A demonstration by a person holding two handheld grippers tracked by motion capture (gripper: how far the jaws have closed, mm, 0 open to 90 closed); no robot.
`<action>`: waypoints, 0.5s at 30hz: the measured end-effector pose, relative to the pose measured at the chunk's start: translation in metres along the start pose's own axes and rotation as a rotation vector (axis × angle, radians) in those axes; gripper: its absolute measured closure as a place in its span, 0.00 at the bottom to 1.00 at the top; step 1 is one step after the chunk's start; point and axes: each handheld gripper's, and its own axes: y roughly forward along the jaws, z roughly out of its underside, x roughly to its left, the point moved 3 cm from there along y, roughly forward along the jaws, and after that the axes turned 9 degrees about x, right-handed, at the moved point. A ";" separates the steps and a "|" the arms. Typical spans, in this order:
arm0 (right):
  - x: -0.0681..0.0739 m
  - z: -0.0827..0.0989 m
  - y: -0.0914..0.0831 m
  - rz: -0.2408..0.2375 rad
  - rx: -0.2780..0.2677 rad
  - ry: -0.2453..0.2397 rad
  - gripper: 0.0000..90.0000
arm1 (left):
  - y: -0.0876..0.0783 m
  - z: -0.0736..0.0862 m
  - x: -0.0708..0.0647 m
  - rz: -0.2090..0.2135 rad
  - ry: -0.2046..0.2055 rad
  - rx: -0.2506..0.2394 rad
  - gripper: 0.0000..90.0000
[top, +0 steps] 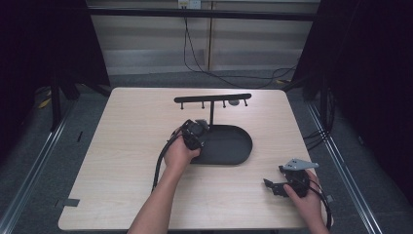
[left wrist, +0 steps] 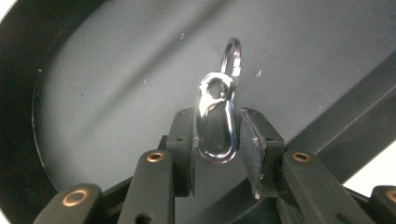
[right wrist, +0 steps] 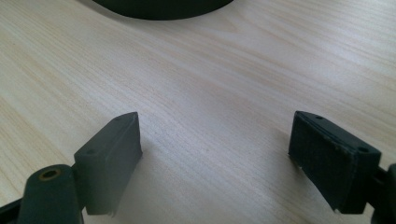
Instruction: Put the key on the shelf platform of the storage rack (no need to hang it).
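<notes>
**Clasp in the jaws, hooks waiting above**

A silver metal clasp point(left wrist: 217, 123), with a small ring point(left wrist: 232, 58) hanging from its swivel end, is sitting pinched upright between the jaws of the left gripper point(left wrist: 215, 135), which is hovering just over the dark oval tray point(left wrist: 116, 84). From the high view, the left gripper point(top: 195, 132) is working at the tray's near-left end point(top: 234, 151), beside the thin post of the black stand point(top: 212, 99), whose crossbar is carrying a row of short pegs. The pick-up is looking done; the lift to a peg, judging by the layout, is what is remaining, and no clasp is visibly hanging from the bar yet. Well apart, the right gripper point(top: 272, 186) is resting low over the pale wooden table point(top: 126, 146) near its front-right corner, its jaws standing wide and gripping nothing, bare wood point(right wrist: 210, 116) lying between them.
</notes>
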 end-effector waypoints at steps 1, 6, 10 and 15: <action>0.000 0.000 0.000 0.000 0.000 0.000 0.18 | 0.000 0.000 0.001 -0.006 0.007 -0.003 0.73; 0.000 0.000 0.000 0.000 0.001 0.001 0.18 | -0.003 0.000 0.000 -0.006 -0.006 -0.013 0.70; 0.000 0.000 0.000 0.000 0.000 0.000 0.18 | -0.004 0.002 0.002 -0.003 -0.018 -0.021 0.67; 0.000 0.000 0.000 0.000 0.002 0.004 0.18 | -0.010 0.004 0.003 -0.006 -0.010 -0.030 0.63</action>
